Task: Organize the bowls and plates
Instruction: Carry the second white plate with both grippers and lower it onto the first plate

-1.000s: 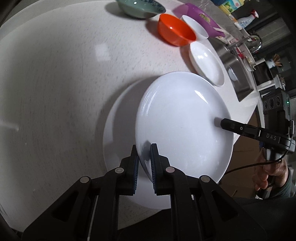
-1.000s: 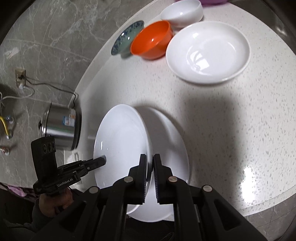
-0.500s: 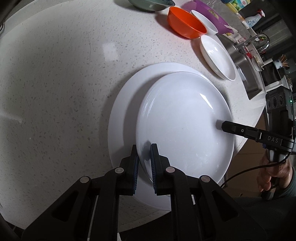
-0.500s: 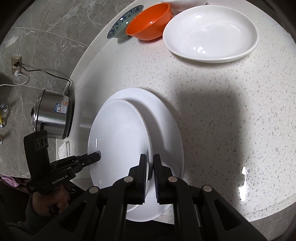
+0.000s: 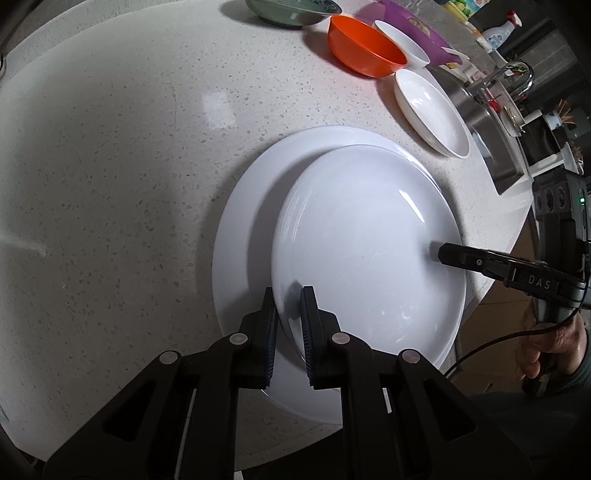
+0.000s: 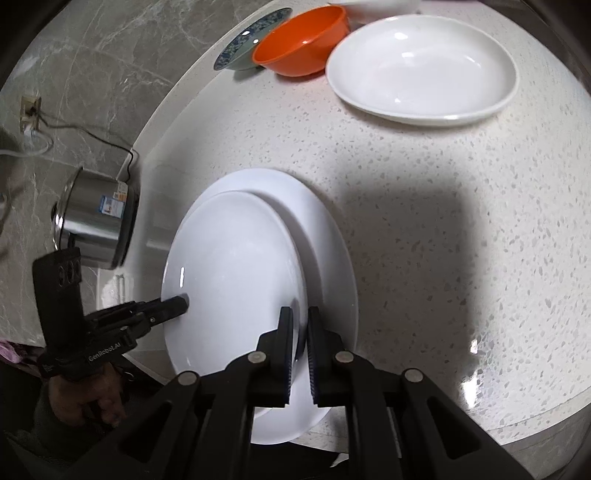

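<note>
Speckled white stone forms the rounded countertop point(image 5: 110, 166) on which all the dishes are set. Near its front edge a large white plate point(image 5: 251, 221) is laid flat, and this plate serves as the landmark. A smaller white plate point(image 5: 369, 251) is held directly above it, overlapping most of it and shifted toward its right side in the left wrist view; whether the two are touching cannot be told. The smaller plate's rim is clamped on one side by the left gripper point(image 5: 287, 314), whose jaws are clenched on it, and on the opposite side by the right gripper point(image 6: 300, 332), likewise closed tight on the rim. Each gripper is seen from the other's camera point(image 6: 173, 306) point(image 5: 448, 254), gripped by a hand point(image 5: 550, 347).

Beyond the large plate, farther across the counter, a white shallow dish point(image 6: 421, 66) is placed, with an orange bowl point(image 6: 303, 40) just beside it and a blue-patterned green bowl point(image 6: 243, 44) next to that. A small white bowl point(image 5: 402, 42) and a purple container point(image 5: 413, 31) are found behind the orange bowl. Off the large plate's left in the right wrist view, a steel cooker pot point(image 6: 92, 218) is seen below the counter edge. A sink point(image 5: 487, 122) with a faucet point(image 5: 513, 74) is set beyond the shallow dish.
</note>
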A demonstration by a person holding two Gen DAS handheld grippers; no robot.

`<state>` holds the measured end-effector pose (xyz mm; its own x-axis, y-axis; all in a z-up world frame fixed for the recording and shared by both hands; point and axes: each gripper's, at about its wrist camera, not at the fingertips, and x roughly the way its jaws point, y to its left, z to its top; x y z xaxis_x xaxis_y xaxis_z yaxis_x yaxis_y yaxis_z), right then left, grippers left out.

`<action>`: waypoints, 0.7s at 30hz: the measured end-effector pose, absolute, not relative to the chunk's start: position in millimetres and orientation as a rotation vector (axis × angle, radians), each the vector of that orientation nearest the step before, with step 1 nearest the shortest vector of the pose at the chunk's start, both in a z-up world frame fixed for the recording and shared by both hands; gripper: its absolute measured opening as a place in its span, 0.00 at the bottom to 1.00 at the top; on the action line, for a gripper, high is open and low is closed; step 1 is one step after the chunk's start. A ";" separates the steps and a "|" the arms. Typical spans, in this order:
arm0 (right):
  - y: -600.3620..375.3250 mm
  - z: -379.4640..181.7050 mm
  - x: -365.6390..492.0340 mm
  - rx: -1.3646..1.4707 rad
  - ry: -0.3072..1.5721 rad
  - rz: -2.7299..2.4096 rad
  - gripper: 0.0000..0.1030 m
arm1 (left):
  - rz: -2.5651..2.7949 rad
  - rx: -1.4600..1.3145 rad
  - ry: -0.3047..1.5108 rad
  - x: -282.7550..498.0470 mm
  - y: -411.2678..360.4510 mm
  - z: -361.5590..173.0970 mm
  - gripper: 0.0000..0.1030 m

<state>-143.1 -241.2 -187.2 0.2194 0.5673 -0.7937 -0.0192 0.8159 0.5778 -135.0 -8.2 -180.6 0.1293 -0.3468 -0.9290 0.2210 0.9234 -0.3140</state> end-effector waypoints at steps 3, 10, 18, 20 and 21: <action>-236.8 -182.9 -143.7 0.433 1.291 0.419 0.10 | -0.411 -0.112 1.364 -138.6 -6.7 -180.0 0.11; -223.2 -176.9 -147.2 0.299 1.260 0.391 0.09 | -0.409 -0.066 1.332 -142.8 -7.6 -177.6 0.12; -211.8 -172.1 -146.9 0.181 1.239 0.347 0.12 | -0.452 0.059 1.306 -140.9 -18.8 -175.4 0.20; -208.2 -171.7 -147.9 0.163 1.236 0.337 0.12 | -0.462 0.078 1.304 -141.6 -20.0 -175.2 0.21; -205.6 -170.8 -148.5 0.147 1.234 0.329 0.13 | -0.473 0.093 1.303 -141.9 -22.0 -174.9 0.23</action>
<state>-148.5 -205.6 -170.8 0.2910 0.3247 -0.8999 -0.1668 0.9435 0.2864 -141.9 -22.0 -174.9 0.1844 -0.2832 -0.9412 0.3861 0.9015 -0.1957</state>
